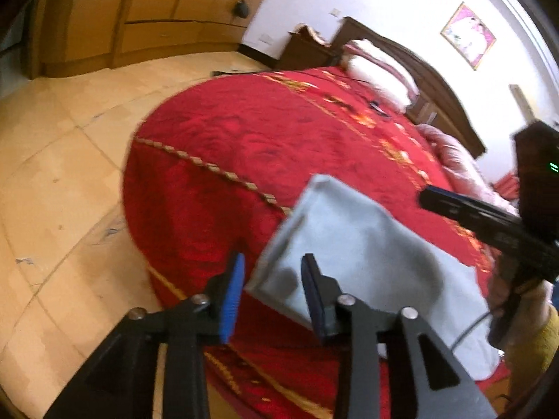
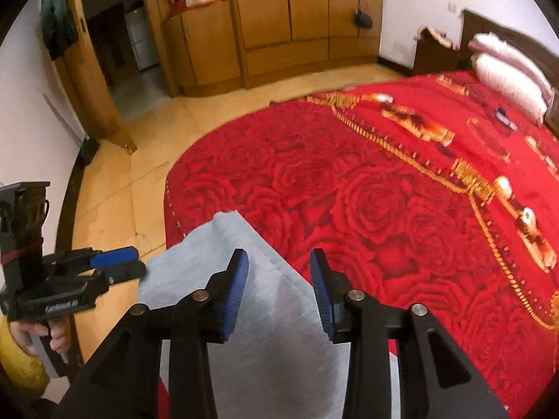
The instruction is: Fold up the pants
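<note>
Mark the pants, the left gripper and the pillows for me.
pants (image 2: 279, 321), right wrist view, flat middle of the grey fabric.
left gripper (image 1: 272, 296), left wrist view, midway between its fingertips.
pillows (image 2: 510, 80), right wrist view, top of the white stack.

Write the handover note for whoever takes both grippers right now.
Left gripper: open, empty, above the near-left corner of the pants.
Right gripper: open, empty, over the same cloth.
Pants: light grey, lying as a compact folded rectangle at the near edge of the red bedspread, released.
Done: folding seems far along, possibly finished.
Left: check the edges line up; add a last fold only if needed.
</note>
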Demonstrator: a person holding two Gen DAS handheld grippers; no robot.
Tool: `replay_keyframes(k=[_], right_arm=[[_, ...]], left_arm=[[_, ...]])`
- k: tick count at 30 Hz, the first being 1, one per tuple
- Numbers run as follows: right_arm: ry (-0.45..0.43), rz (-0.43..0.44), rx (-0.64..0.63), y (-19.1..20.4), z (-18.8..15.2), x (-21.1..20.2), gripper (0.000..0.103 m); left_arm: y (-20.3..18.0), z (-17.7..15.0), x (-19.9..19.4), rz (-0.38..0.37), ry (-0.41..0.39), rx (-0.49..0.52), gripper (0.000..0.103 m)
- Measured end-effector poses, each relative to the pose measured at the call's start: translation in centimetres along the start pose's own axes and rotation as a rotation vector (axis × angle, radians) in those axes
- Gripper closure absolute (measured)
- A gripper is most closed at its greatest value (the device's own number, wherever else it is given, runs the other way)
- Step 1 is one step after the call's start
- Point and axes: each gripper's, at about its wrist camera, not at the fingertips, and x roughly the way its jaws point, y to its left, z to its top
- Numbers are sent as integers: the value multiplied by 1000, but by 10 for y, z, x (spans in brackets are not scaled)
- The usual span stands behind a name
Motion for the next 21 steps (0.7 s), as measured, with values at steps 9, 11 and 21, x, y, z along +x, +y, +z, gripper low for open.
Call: replay_keyframes(k=[9,11,21], right_arm=[[167,25,-108,16,-8,56,66],[131,11,-135,21,-7,55,87],[103,-34,-49,16,5,70,96]], left_arm=[[-19,-11,31,20,96,27,84],[-23,-12,34,61,114,49,84],[-28,-14,46,182,133,78,73]])
